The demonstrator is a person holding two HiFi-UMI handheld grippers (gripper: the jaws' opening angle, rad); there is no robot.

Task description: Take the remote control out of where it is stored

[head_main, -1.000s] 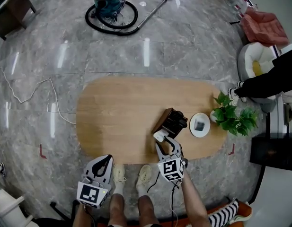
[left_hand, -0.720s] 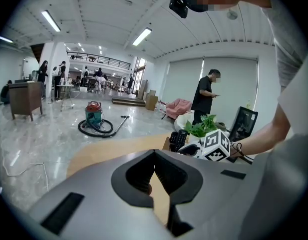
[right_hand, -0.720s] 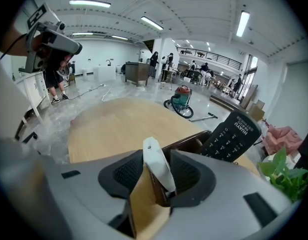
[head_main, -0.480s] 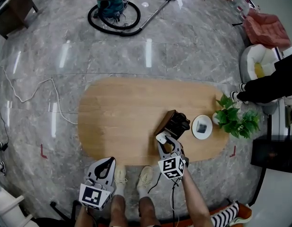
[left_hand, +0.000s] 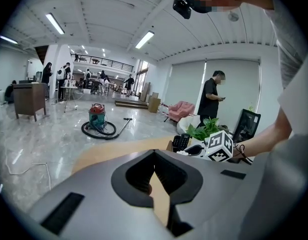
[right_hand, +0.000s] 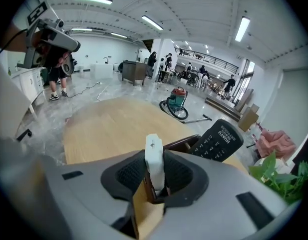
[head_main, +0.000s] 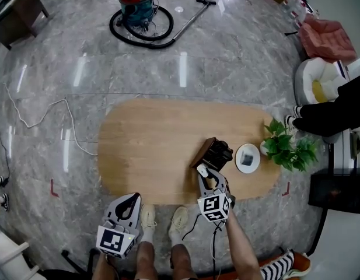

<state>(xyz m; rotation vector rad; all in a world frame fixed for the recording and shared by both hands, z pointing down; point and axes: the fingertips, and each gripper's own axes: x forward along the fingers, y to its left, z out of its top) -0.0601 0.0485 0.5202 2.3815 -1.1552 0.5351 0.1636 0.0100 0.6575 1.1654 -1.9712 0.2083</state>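
My left gripper (head_main: 130,199) hangs just off the table's (head_main: 150,144) near edge, jaws together and empty. Further right, my right gripper's (head_main: 204,174) jaws have just been closing and now pinch the white remote (right_hand: 154,156). It stands upright in the brown holder (right_hand: 182,142) on the table. A black remote (right_hand: 218,139) leans in the holder beyond.
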